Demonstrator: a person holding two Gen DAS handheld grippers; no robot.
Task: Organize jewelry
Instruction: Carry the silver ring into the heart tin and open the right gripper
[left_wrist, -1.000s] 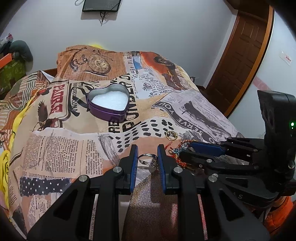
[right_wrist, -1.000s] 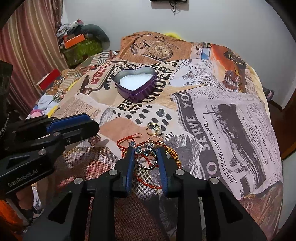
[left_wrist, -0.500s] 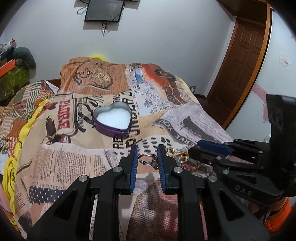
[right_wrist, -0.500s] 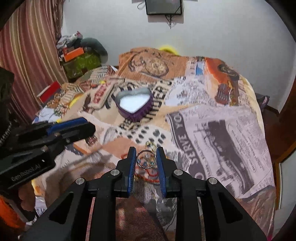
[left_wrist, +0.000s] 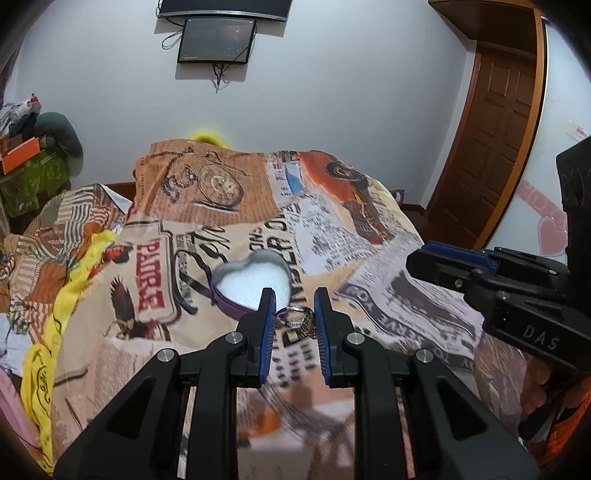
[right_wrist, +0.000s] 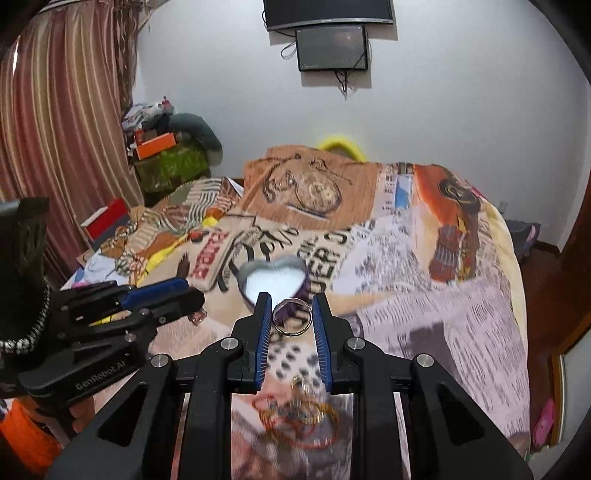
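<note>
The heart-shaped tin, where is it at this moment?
The heart-shaped tin lies open on the printed bedspread mid-bed, just beyond the tips of both tools in each wrist view, left of the large "SERVE" print.

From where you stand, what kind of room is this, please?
Most likely a bedroom: a bed under a newspaper-print cover fills the view, a wooden door is at the side, and striped curtains hang beside it.

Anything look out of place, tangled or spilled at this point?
One thing: a tangled heap of jewelry, red cord, beads and gold rings, lies knotted on the bedspread below the right claw. Otherwise, each claw holds a ring cleanly, left claw too, and the heart-shaped tin sits upright.
</note>
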